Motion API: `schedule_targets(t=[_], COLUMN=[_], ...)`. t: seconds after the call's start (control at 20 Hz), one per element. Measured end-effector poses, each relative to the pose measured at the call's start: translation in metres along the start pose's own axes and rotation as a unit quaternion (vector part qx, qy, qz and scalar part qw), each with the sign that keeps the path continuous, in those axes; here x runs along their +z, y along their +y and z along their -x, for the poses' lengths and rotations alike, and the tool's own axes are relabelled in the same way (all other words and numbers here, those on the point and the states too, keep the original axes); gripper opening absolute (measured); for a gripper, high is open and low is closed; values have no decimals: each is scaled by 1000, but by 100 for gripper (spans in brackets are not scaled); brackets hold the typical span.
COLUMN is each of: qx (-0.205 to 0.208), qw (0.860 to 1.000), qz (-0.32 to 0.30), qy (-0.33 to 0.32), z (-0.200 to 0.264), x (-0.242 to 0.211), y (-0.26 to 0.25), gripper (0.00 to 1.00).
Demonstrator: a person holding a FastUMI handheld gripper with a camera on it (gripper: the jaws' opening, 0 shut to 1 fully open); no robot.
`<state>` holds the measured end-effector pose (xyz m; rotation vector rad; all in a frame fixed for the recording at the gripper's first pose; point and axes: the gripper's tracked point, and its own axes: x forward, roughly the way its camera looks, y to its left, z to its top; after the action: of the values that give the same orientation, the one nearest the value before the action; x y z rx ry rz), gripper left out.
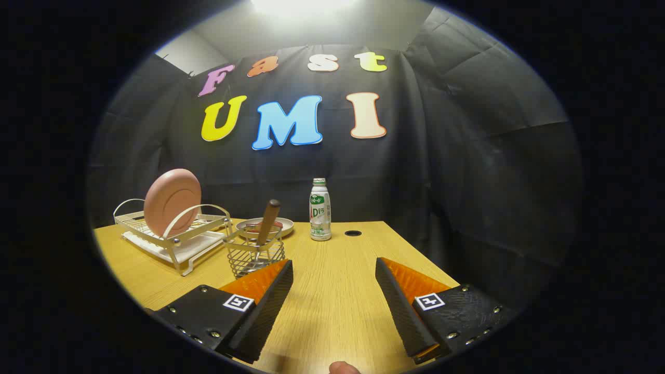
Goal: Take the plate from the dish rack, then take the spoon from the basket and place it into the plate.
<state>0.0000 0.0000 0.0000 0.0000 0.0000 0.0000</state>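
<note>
Plate, pink and round, stands on edge in the white wire dish rack at the middle left of the frame, leaning against the rack's curved hoop, well beyond the left finger. Just to the right of the rack, and touching or nearly touching its corner, stands a wire basket with the spoon upright in it, brown handle pointing up; the spoon's bowl is hidden low in the mesh. Behind the basket lies a shallow beige dish with something reddish in it that is too small to make out.

Near the centre of the frame a small bottle stands on the wooden table, white with a silvery cap and a green and red label; the print is too small to be sure of. To its right a dark round hole is cut in the tabletop.

Each side of the gripper carries a square black-and-white marker tag, not lettering.

The gripper's fingers stand wide apart at the lower middle of the frame, with bare tabletop between them. They clasp nothing and touch nothing; the left fingertip shows just in front of the basket's lower right side, though whether it is close to the basket cannot be told. A bit of a person's finger shows at the very bottom, between the two fingers.
</note>
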Motion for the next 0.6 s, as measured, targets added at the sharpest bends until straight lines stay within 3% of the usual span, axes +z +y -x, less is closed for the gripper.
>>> schedule_targets(t=[0.3, 0.6], qx=[-30, -45], qw=[1000, 999], qz=[-2, 4], qy=[6, -9], z=[-56, -26], x=[5, 53], y=[-22, -34], gripper=[97, 97])
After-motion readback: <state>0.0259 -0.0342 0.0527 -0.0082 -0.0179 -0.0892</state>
